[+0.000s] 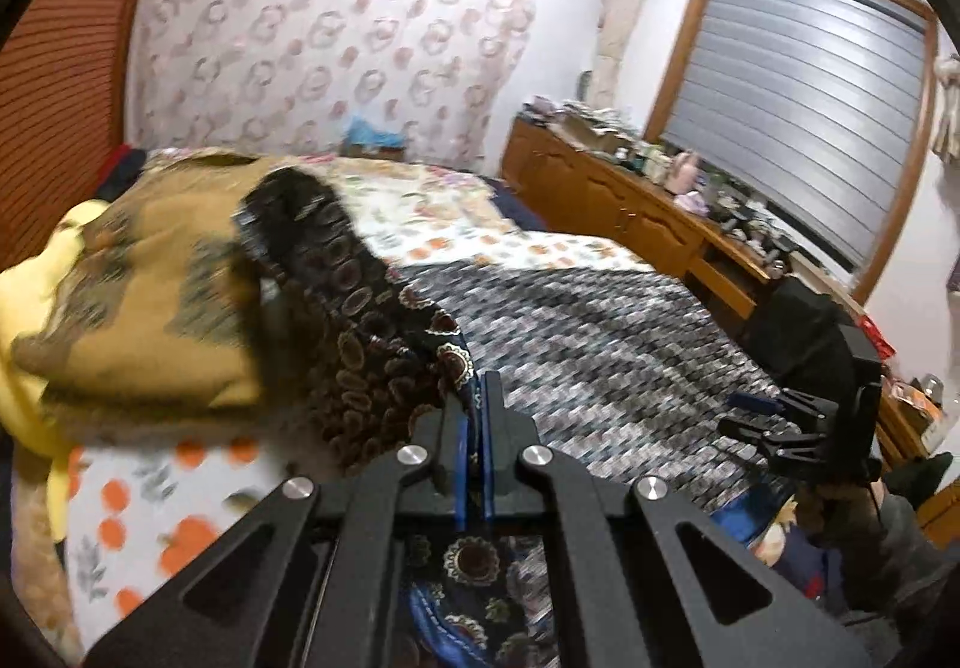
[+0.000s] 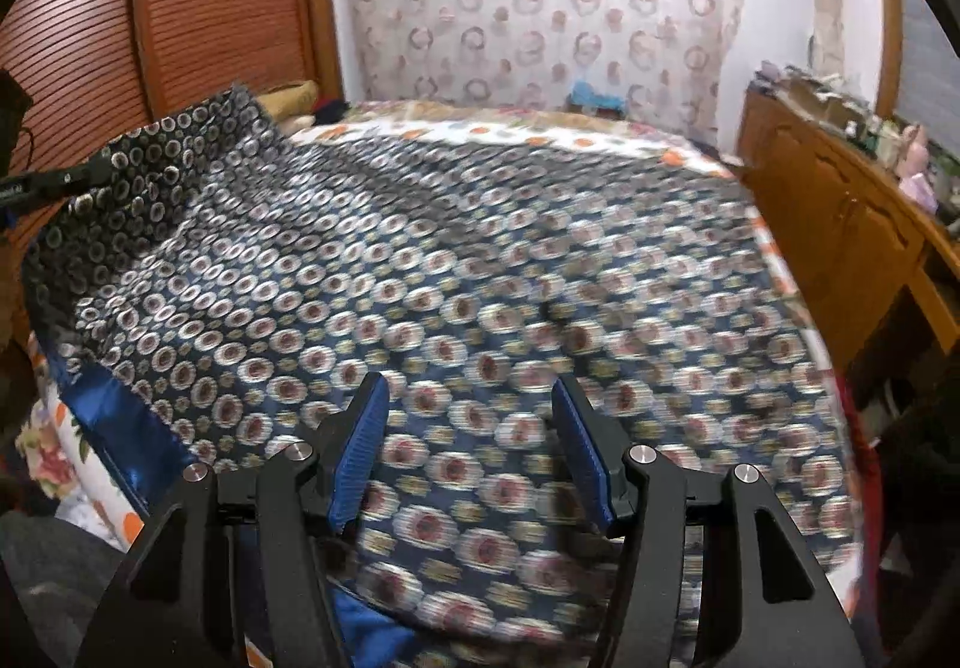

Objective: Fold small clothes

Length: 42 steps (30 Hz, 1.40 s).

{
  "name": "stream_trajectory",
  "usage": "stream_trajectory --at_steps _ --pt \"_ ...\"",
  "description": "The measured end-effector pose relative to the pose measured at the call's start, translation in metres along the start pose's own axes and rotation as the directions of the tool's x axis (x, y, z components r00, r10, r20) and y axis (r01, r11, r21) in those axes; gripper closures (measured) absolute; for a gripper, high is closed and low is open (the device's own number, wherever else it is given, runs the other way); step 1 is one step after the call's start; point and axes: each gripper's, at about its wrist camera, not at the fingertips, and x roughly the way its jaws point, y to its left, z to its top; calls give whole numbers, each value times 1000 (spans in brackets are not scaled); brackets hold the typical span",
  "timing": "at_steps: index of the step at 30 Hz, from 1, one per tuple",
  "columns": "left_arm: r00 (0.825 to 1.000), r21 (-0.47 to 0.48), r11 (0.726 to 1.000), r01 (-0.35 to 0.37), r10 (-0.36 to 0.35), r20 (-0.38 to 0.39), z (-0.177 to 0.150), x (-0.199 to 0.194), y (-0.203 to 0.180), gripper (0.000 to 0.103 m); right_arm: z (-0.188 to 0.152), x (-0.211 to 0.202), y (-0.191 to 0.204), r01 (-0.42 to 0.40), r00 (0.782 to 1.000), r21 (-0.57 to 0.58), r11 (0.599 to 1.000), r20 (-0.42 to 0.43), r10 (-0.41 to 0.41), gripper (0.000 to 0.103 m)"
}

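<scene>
Right now the left gripper (image 1: 474, 398) is clenched on the edge of a dark navy garment printed with round medallions (image 1: 384, 320), a fold of cloth pinched between its blue pads and lifted off the bed. From that pinch the garment rises ahead and to the left, then drapes rightward across the bed as a wide blurred sheet.

The right gripper (image 2: 471, 452) hangs released, its pads standing well apart above the same medallion-print garment (image 2: 456, 272), which spreads flat ahead of it and beneath it. No cloth sits between its pads.

Risks, as a judgement: only one edge is held, so the lifted side could drag the whole piece crooked or bunch it instead of folding cleanly. The pinch is thin and could slip if the fabric is pulled taut. The right gripper may need to anchor the flat part first.

Surroundings: a mustard-yellow patterned cloth (image 1: 138, 296) lies heaped just left of the left gripper, touching the lifted fold, and could get caught up in it. A bedsheet with orange fruit print (image 1: 150, 512) lies beneath. A cluttered wooden dresser (image 1: 648, 206) stands far right, well clear, under a window with a grey blind (image 1: 798, 104).
</scene>
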Motion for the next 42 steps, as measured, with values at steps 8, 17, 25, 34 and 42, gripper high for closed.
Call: stream_trajectory --at_steps 8,17,25,34,42 --pt "992 73 989 125 -124 -16 35 43 -57 103 -12 -23 -43 61 998 68 996 15 -62 47" --pt "970 162 956 244 -240 -47 69 77 -133 103 -19 -46 -72 103 993 123 987 46 -110 48" --pt "975 172 961 217 -204 -92 62 79 -140 87 -20 -51 -80 107 992 130 986 47 -114 48" --pt "998 149 989 25 -15 -68 45 64 -87 60 4 -42 -71 96 993 86 992 59 -102 48" --pt "985 88 989 -116 125 -115 16 72 -33 60 71 -13 -48 41 996 -35 999 85 -38 48"
